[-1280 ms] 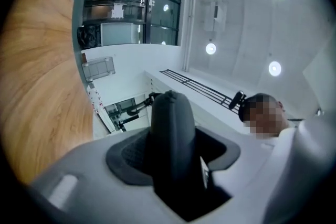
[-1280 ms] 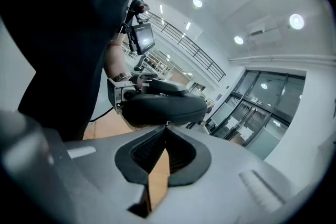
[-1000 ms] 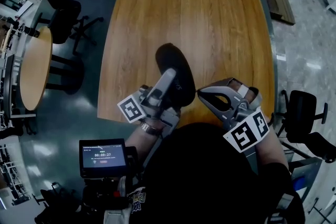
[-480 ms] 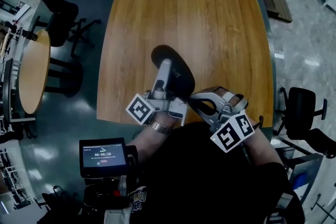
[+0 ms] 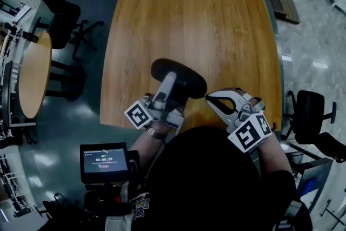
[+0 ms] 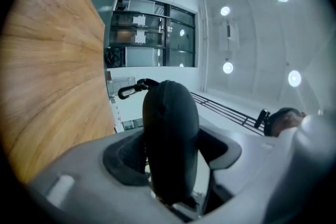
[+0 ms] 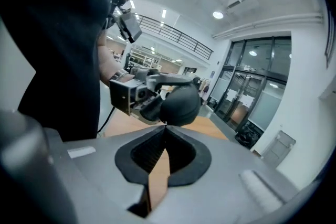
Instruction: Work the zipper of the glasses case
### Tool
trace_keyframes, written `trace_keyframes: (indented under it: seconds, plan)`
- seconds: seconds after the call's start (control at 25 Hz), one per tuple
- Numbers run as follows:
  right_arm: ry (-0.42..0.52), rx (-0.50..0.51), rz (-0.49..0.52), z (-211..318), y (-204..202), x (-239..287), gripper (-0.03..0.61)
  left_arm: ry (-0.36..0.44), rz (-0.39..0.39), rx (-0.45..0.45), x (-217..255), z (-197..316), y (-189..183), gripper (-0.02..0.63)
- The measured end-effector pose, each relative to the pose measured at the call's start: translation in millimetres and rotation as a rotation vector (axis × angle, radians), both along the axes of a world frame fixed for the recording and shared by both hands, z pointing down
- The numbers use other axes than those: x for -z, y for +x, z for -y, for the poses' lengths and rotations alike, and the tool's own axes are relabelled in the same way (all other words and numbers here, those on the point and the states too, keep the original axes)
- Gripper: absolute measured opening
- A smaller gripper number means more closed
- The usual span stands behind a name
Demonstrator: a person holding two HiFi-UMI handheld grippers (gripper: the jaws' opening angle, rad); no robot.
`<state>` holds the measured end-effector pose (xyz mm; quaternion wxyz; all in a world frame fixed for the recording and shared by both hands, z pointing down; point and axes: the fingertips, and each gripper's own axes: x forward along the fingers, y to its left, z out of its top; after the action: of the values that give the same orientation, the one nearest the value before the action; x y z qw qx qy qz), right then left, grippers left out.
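At wood-grain table (image 5: 189, 19) | left claw (image 5: 168, 79), just widening, grips oval black glasses case (image 5: 186, 78) | right claw (image 5: 207, 96) closed

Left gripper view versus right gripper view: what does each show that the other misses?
Only the left gripper view: the glasses case end-on between the left tongs, which have just been opening slightly but grip it, plus its clip. Only the right gripper view: the right tongs, closed, tips just under the case, and the left tongs from outside. Both: the case and the wooden table.
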<state>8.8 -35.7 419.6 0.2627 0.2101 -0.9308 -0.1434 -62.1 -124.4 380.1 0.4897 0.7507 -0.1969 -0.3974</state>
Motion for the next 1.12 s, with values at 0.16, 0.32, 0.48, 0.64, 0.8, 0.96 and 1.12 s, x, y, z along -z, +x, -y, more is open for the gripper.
trace_keyframes:
  seconds: [0.16, 0.32, 0.48, 0.64, 0.8, 0.96, 1.12]
  plan:
    - [-0.051, -0.119, 0.172, 22.5, 14.2, 14.6, 0.002, 0.013, -0.007, -0.043, 0.9, -9.8, -2.3, 0.264]
    - [-0.099, -0.111, 0.2, 18.7, -1.4, 13.8, 0.002, -0.069, -0.12, 0.032, -2.9, 3.5, -18.1, 0.259]
    - [-0.04, -0.063, 0.115, 5.4, -25.2, 8.3, 0.002, -0.079, -0.155, 0.071, 2.3, 10.4, -28.3, 0.256]
    - [0.0, -0.04, 0.056, -0.3, -36.0, 2.8, 0.002, -0.071, -0.15, 0.072, 2.6, 14.2, -28.5, 0.255]
    - [-0.059, -0.062, 0.103, 5.2, -34.8, -1.0, 0.011, 0.005, -0.054, 0.068, 7.5, 15.9, -25.8, 0.258]
    - [-0.206, -0.193, 0.444, 24.6, -30.5, 21.8, 0.164, 0.046, 0.091, 0.116, 2.4, 25.8, -32.9, 0.259]
    - [-0.217, -0.284, 0.48, 36.0, -30.3, 25.4, 0.23, -0.023, 0.101, 0.143, -13.6, 26.7, -30.7, 0.259]
